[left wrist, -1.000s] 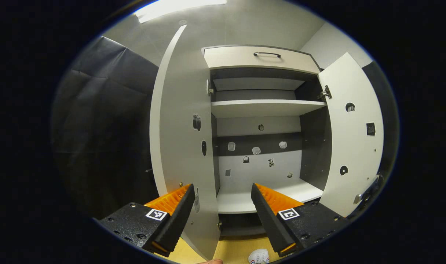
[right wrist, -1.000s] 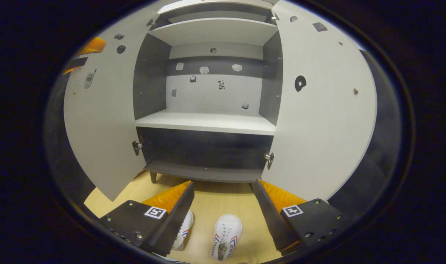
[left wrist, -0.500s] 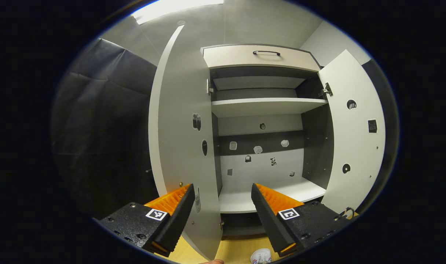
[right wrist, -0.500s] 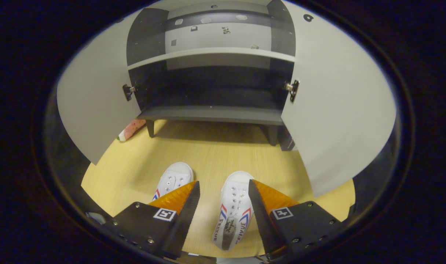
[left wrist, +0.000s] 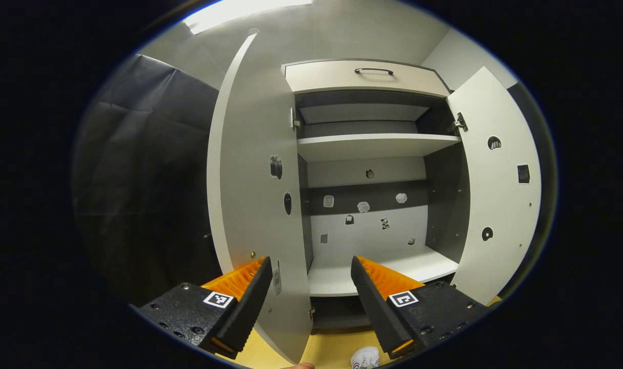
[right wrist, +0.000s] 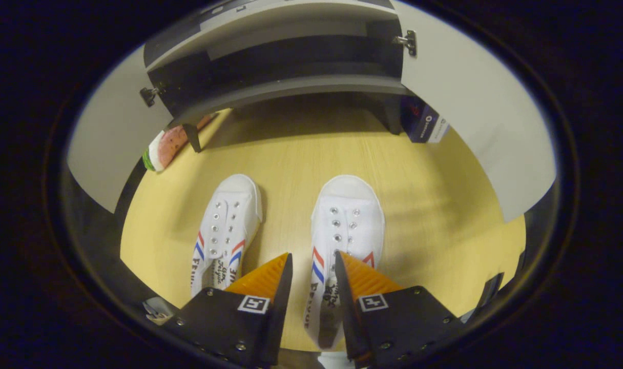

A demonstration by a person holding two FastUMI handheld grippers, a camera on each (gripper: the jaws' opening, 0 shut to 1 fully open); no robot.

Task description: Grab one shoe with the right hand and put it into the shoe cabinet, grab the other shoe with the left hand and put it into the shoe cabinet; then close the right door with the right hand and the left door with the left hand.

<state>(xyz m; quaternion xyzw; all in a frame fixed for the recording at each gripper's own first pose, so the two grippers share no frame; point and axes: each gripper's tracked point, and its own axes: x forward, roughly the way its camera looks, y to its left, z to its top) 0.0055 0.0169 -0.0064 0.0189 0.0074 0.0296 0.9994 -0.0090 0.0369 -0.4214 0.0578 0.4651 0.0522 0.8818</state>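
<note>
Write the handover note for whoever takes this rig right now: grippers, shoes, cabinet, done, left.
Right gripper: low over the right shoe, fingers straddling its side wall; whether they press it, I cannot tell.
Left gripper: open, empty, raised, facing the shoe cabinet.
Left shoe lies beside the right one on the wooden floor, toes toward the cabinet.
Left door and right door stand open.
Done: nothing stowed.
Left: both shoes in, then shut both doors.
</note>
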